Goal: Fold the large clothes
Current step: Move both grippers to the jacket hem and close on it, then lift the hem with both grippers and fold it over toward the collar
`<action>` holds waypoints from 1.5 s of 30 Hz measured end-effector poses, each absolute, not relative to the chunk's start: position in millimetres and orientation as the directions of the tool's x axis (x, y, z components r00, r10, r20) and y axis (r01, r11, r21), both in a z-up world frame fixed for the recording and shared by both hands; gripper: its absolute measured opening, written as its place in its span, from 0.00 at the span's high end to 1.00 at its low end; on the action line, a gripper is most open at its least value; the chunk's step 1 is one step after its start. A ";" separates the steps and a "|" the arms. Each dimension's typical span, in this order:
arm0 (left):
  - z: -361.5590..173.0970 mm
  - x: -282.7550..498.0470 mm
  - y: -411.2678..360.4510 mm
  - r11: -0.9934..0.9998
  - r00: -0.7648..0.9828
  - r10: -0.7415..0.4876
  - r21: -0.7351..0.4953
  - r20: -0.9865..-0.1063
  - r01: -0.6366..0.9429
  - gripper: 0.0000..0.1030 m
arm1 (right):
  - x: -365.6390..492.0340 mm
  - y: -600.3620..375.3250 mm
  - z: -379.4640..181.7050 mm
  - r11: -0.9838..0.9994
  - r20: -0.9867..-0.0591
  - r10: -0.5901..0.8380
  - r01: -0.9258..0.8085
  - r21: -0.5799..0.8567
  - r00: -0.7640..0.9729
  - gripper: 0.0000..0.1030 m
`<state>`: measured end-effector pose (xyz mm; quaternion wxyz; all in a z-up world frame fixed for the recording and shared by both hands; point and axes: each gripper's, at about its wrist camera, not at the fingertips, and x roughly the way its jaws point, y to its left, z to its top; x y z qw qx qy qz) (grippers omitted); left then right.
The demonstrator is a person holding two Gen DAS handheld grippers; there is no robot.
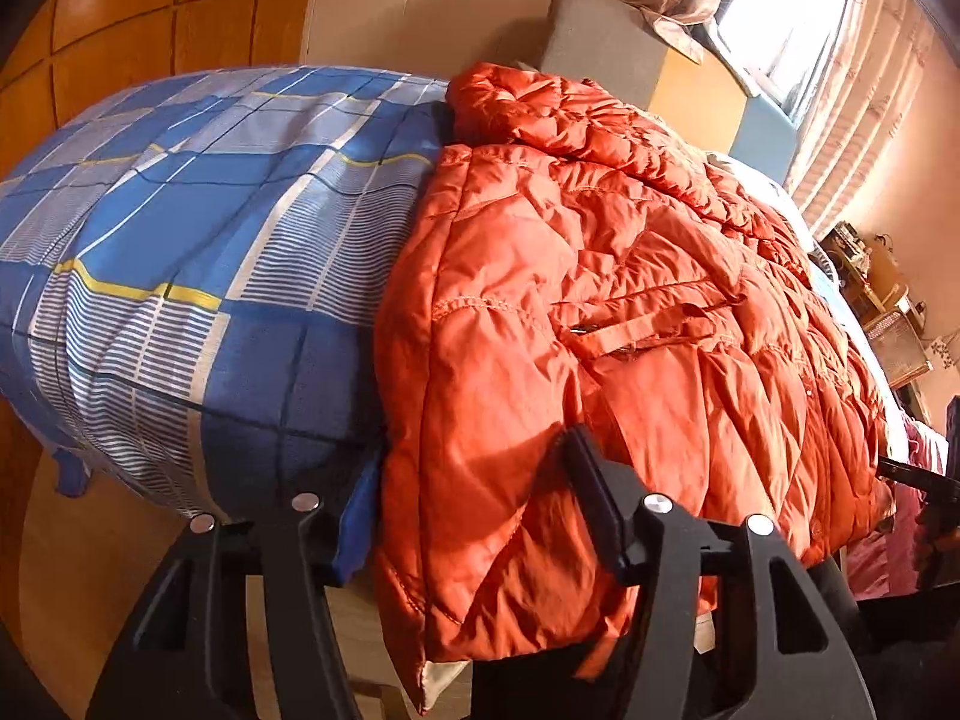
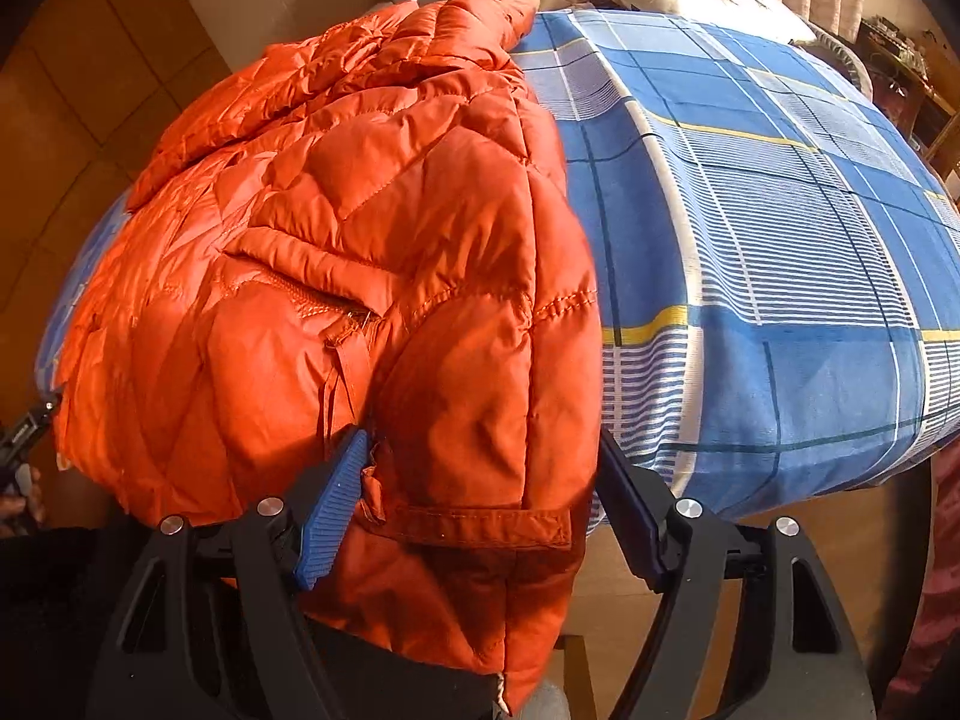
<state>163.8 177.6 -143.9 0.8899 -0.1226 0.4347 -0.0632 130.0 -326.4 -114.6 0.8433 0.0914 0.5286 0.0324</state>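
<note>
L gripper (image 1: 474,516) & R gripper (image 2: 480,504) straddle the orange jacket (image 1: 600,300) hem, jaws open, not pinching. Slick puffy fabric could slip out w/ a shallow bite.

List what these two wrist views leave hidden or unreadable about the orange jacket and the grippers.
- Orange jacket, left wrist view: its hem runs off the bottom edge, behind the left gripper.
- Left gripper, same view: its left finger tip is buried behind jacket and blue plaid bedcover, so any pinch is unreadable.
- Right gripper, right wrist view: the jacket's bulge between the jaws hides any pad contact.
- Shelf clutter: too small to identify.
</note>
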 end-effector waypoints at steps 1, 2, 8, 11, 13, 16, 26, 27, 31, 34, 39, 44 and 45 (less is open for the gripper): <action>-143.7 162.6 176.7 0.961 0.614 -0.224 -0.275 -0.757 0.011 0.47 | 128.4 -326.1 -115.5 0.981 -0.888 0.157 0.039 0.193 0.433 0.28; -143.2 161.0 175.7 0.960 0.616 -0.228 -0.278 -0.754 0.014 0.47 | 127.3 -325.8 -116.4 0.980 -0.889 0.163 0.034 0.196 0.429 0.28; -144.9 155.4 172.9 0.953 0.612 -0.259 -0.300 -0.747 0.038 0.66 | 119.2 -321.7 -121.6 0.978 -0.888 0.182 0.020 0.210 0.423 0.34; -145.0 150.7 171.3 0.951 0.608 -0.273 -0.303 -0.745 0.056 0.74 | 117.4 -321.2 -122.0 0.973 -0.884 0.201 0.016 0.229 0.423 0.41; -145.0 148.5 171.9 0.951 0.611 -0.275 -0.303 -0.742 0.060 0.73 | 116.2 -322.1 -122.8 0.971 -0.882 0.209 0.016 0.237 0.423 0.41; -145.0 146.4 170.4 0.960 0.624 -0.249 -0.272 -0.740 0.061 0.54 | 118.0 -324.5 -125.3 0.966 -0.876 0.222 0.025 0.257 0.429 0.41; -144.4 145.1 173.2 0.949 0.613 -0.292 -0.304 -0.734 0.088 0.86 | 116.3 -324.6 -123.9 0.953 -0.865 0.274 0.000 0.302 0.420 0.67; -142.9 143.6 175.5 0.943 0.612 -0.306 -0.318 -0.729 0.093 0.90 | 116.2 -322.7 -122.4 0.952 -0.864 0.282 -0.009 0.307 0.417 0.70; -133.7 132.7 176.9 0.937 0.614 -0.332 -0.326 -0.716 0.126 0.94 | 112.8 -316.8 -111.2 0.949 -0.861 0.301 -0.044 0.311 0.411 0.87; -124.2 125.0 179.1 0.929 0.614 -0.354 -0.339 -0.705 0.146 0.94 | 107.5 -316.4 -99.1 0.952 -0.861 0.296 -0.060 0.299 0.414 0.89; -94.6 109.2 188.2 0.911 0.632 -0.398 -0.370 -0.665 0.185 0.94 | 100.8 -315.7 -67.1 0.950 -0.845 0.310 -0.097 0.298 0.437 0.91; -60.4 104.0 202.3 0.891 0.670 -0.432 -0.398 -0.603 0.217 0.95 | 103.9 -309.7 -22.2 0.940 -0.803 0.339 -0.155 0.303 0.491 0.91; -52.5 104.3 205.6 0.886 0.678 -0.441 -0.404 -0.588 0.227 0.95 | 105.9 -308.8 -13.0 0.939 -0.792 0.344 -0.167 0.301 0.505 0.91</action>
